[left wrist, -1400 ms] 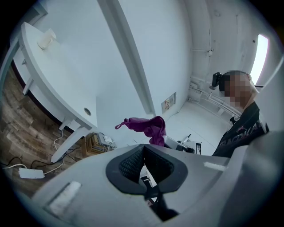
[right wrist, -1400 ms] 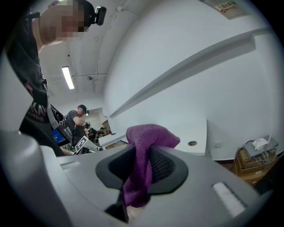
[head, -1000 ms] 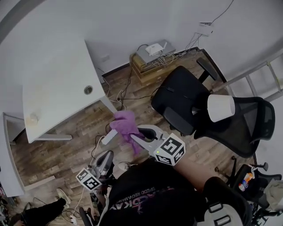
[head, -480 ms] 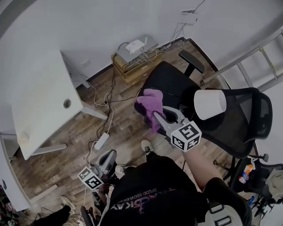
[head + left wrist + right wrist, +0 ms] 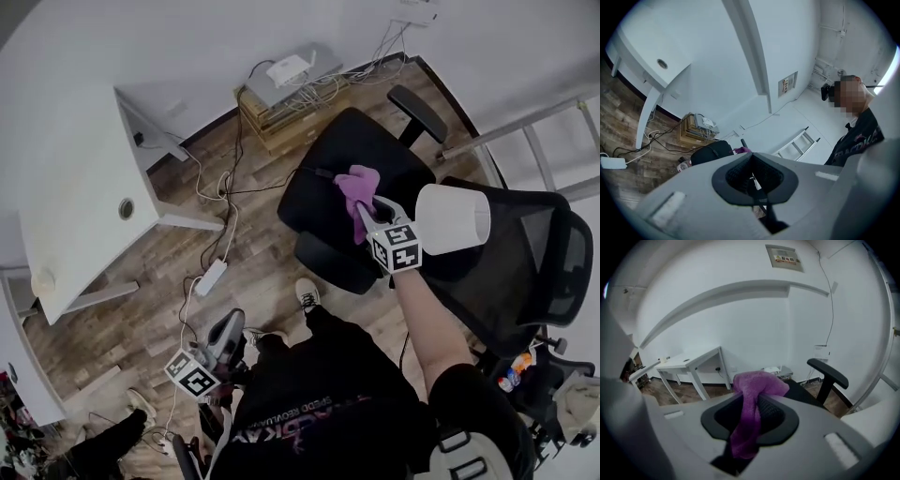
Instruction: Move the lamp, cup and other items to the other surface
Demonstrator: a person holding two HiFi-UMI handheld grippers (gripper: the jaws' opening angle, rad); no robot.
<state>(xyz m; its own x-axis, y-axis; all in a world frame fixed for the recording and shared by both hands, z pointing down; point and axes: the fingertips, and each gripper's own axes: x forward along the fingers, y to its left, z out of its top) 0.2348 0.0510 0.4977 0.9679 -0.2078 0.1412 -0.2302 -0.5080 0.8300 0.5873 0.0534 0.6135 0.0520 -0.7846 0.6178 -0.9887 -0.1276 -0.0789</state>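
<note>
My right gripper (image 5: pixel 367 208) is shut on a purple cloth (image 5: pixel 358 185), which bunches above the jaws and hangs down between them (image 5: pixel 749 416). It hovers over the seat of a black office chair (image 5: pixel 323 211). A white lampshade (image 5: pixel 452 218) sits just right of that gripper, against the chair's mesh backrest. My left gripper (image 5: pixel 223 339) hangs low by the person's legs over the wooden floor, its jaws together with nothing held (image 5: pixel 755 187). A small pale object (image 5: pixel 42 281) stands on the near corner of the white desk (image 5: pixel 75 206).
A power strip (image 5: pixel 211 277) and cables lie on the floor between desk and chair. A box with a router (image 5: pixel 286 89) stands against the wall. A ladder (image 5: pixel 544 141) leans at the right. Another dark chair (image 5: pixel 553 384) is at the lower right.
My right gripper has carried the purple cloth from above the floor near the desk to above the chair seat, next to the lampshade. The left gripper stays low at the left.
</note>
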